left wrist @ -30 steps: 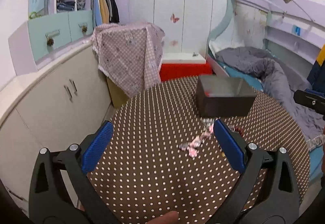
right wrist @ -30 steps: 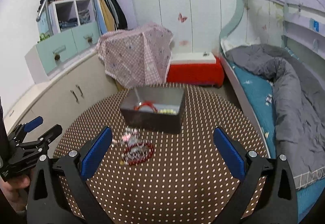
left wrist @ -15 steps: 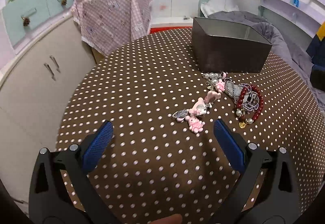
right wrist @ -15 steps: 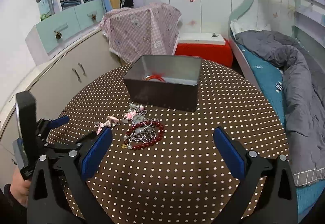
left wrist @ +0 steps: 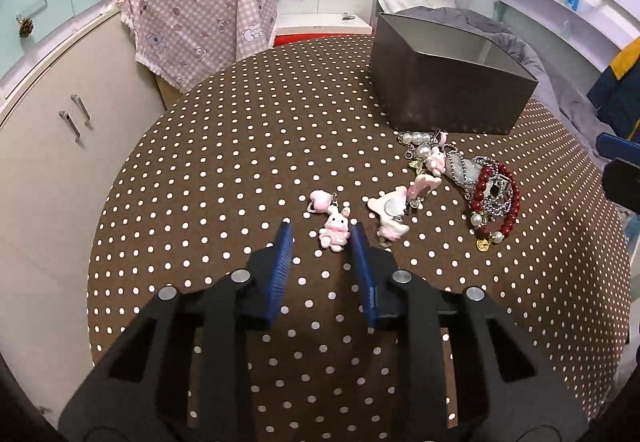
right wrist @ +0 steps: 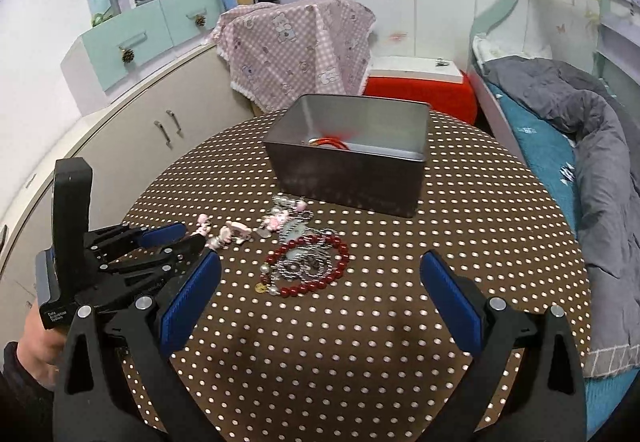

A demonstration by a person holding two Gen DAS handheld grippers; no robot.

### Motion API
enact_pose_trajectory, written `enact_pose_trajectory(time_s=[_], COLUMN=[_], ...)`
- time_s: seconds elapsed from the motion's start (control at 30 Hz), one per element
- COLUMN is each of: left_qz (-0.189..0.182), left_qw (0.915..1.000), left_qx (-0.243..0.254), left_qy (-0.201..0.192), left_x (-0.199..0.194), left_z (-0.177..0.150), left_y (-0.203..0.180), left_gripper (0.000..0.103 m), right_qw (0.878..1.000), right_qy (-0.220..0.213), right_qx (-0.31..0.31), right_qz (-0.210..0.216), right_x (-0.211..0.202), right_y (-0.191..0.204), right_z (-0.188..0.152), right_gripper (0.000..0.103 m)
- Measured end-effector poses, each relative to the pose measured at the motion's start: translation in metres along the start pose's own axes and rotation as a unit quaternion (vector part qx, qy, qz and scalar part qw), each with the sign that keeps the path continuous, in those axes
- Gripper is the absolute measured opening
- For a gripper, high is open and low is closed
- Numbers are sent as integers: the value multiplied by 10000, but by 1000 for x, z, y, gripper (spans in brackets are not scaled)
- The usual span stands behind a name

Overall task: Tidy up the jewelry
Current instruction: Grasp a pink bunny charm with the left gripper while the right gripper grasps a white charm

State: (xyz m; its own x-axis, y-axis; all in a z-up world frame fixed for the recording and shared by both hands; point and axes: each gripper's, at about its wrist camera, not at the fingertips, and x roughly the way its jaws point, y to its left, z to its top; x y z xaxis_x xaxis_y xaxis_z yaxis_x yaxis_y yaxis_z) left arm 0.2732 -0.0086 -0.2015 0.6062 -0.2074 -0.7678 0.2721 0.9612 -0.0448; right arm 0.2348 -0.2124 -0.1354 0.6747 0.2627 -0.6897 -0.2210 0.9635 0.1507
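Observation:
A pink bunny charm with a heart point(left wrist: 334, 230) lies on the dotted table, and my left gripper point(left wrist: 322, 232) is low over it, jaws narrowed to either side of it but apart from it. More pink charms point(left wrist: 394, 207), pearl pieces point(left wrist: 420, 145) and a dark red bead bracelet point(left wrist: 496, 197) lie to the right. The bracelet point(right wrist: 310, 268) is just ahead of my right gripper point(right wrist: 320, 274), which is wide open and empty. The grey metal box point(right wrist: 348, 155) holds a red bangle point(right wrist: 330, 141). The left gripper point(right wrist: 176, 238) shows at the right wrist view's left.
The round brown polka-dot table point(right wrist: 360, 342) drops off at its edge. A cabinet point(right wrist: 132, 145) stands to the left, a pink checked cloth point(right wrist: 296, 45) and a red box point(right wrist: 420, 89) behind, and a bed with a grey duvet point(right wrist: 580, 145) to the right.
My left gripper has tilted down, moved forward to the pink bunny charm and narrowed its jaws from wide open. My right gripper has come closer to the red bracelet and stayed open.

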Motion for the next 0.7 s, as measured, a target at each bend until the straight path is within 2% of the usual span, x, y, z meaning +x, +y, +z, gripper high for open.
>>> enact_pose_trajectory(time_s=[0.07, 0.1, 0.13, 0.23, 0.27, 0.33, 0.4, 0.47, 0.7], left_qz=[44, 42, 36, -41, -92, -159, -227, -232, -115], left_qw=[10000, 10000, 10000, 9999, 9999, 9999, 9997, 9997, 9995], left_qx=[32, 59, 76, 119, 119, 39, -43, -104, -240], left_qy=[-5, -1, 1, 17, 11, -5, -27, -69, -186], left_x=[1, 2, 4, 8, 9, 9, 7, 2, -14], left_z=[2, 2, 6, 11, 12, 14, 13, 9, -2], left_y=[-1, -2, -4, -5, -4, 0, 5, 9, 22], left_gripper=[31, 34, 43, 43, 39, 16, 16, 16, 16], right_qw=[9999, 9998, 9996, 9989, 9987, 9977, 9967, 9952, 9888], right_qy=[22, 46, 71, 114, 127, 208, 300, 373, 692], right_qx=[-70, -113, -153, -259, -270, -306, -316, -313, -502], right_qz=[92, 164, 226, 365, 420, 569, 687, 848, 1227], right_x=[4, 8, 11, 17, 18, 25, 33, 39, 68], right_y=[4, 7, 10, 18, 20, 24, 28, 33, 62], right_z=[1, 2, 3, 3, 3, 3, 2, 2, 2], right_gripper=[96, 95, 95, 94, 90, 82, 66, 59, 45])
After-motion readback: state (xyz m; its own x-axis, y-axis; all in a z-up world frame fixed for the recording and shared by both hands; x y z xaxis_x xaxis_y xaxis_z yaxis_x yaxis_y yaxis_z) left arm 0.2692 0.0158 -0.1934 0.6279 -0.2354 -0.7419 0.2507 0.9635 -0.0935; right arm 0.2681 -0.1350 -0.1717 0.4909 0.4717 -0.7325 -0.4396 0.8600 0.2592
